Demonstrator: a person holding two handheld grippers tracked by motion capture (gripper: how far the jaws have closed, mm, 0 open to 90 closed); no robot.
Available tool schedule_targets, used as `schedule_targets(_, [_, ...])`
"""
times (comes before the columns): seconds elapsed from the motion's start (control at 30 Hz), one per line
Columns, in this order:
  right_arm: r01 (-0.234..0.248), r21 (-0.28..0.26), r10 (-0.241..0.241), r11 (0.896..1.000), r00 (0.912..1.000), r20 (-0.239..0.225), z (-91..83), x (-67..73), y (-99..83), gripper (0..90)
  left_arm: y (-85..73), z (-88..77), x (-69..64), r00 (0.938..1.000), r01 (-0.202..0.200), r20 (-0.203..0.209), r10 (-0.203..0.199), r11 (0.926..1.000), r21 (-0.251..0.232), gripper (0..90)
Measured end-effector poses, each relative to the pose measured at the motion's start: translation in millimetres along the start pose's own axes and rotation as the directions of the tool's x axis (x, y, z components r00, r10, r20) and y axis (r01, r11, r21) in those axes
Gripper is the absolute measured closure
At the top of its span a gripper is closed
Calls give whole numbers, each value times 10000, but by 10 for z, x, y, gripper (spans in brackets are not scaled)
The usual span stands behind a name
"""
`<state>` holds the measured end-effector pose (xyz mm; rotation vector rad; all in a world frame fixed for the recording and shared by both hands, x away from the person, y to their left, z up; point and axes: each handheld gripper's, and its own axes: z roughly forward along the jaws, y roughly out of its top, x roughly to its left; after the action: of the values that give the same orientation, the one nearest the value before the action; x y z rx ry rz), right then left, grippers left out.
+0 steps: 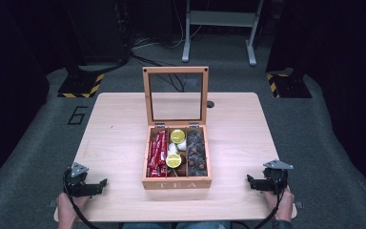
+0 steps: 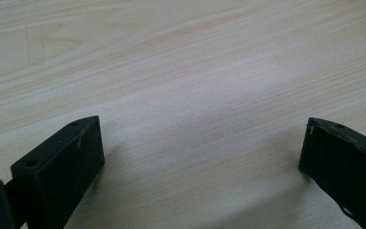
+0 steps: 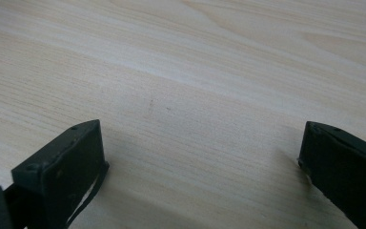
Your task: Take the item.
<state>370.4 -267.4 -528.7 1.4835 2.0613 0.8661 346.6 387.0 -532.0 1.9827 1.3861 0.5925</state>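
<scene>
A wooden tea box (image 1: pixel 176 182) marked TEA stands at the middle of the light wood table (image 1: pixel 114 138), its glass lid (image 1: pixel 175 95) raised upright. Inside lie red sachets (image 1: pixel 157 153) at the left, yellow-topped and white capsules (image 1: pixel 176 149) in the middle, and dark capsules (image 1: pixel 196 151) at the right. My left gripper (image 1: pixel 104 183) rests near the front left corner, pointing toward the box; my right gripper (image 1: pixel 249 180) rests near the front right corner, pointing inward. Both stand open over bare wood, as the left gripper (image 2: pixel 202 143) and right gripper (image 3: pixel 200 143) views show.
Grey carpet surrounds the table. A white metal stand (image 1: pixel 219 28) and cables lie on the floor beyond the far edge, with black stand bases on yellow-black striped plates (image 1: pixel 81 85) at the back left and back right (image 1: pixel 286 81). A small dark hole (image 1: pixel 210 104) marks the tabletop behind the box.
</scene>
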Motion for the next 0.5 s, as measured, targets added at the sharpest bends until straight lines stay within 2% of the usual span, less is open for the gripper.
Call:
schedule_targets(0.03, [239, -39, -239, 9997, 9997, 21, 3, -13, 1, 8, 1, -5, -2, 10000, 2, 65, -3, 10000, 79, 0])
schedule_targets(0.2, [314, -95, -313, 9995, 9995, 101, 5, -5, 4, 9, -8, -5, -1, 10000, 7, 79, -7, 10000, -46, 0])
schedule_targets(0.37, [137, -81, -136, 9999, 9999, 70, 6, 7, 10, 9, -11, -12, -15, 10000, 35, 49, -35, 10000, -33, 0])
schedule_targets(0.43, [206, -69, -205, 9998, 9997, 143, 8, 9, 14, 9, -7, -29, -10, 9997, 59, 248, -60, 10000, 29, 0])
schedule_targets(0.5, [279, -112, -277, 9995, 9995, 169, 11, 8, 14, 9, 12, -63, -32, 9990, 200, 404, -196, 9997, -104, 0])
